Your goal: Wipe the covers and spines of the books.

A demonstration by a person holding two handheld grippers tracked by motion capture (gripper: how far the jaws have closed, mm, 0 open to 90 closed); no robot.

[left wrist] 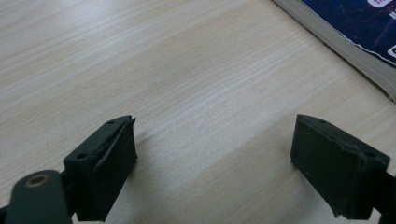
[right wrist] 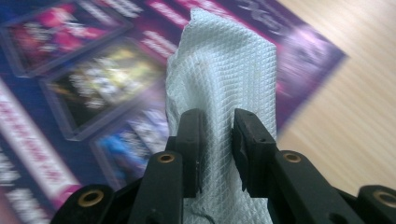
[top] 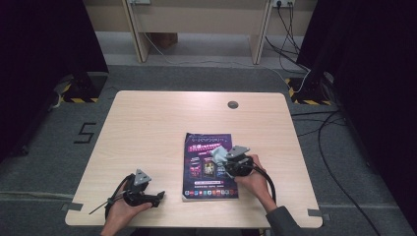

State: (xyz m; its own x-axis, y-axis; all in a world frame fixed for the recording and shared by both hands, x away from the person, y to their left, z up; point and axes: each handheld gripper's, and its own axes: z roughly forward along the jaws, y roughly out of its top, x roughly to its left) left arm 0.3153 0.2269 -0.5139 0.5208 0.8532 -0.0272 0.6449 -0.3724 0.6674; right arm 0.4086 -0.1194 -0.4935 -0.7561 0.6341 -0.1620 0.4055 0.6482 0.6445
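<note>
Right gripper (right wrist: 215, 140) jaws clench a white cloth (right wrist: 224, 70) over the magazine (top: 209, 167); left gripper (left wrist: 215, 163), jaws released, rests on the worktop (top: 147, 128) beside it.

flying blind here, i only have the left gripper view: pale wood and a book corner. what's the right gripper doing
Observer: The right gripper is shut on a white quilted paper towel, which sticks out past its jaws.
Operator: where is it over the table
Observer: In the high view it sits above the glossy purple-covered book, near the cover's middle right.
Operator: and my own gripper, how far off the book
Observer: The left gripper is low over the light wooden table, jaws open, pointing at the book's near left edge but apart from it.
</note>
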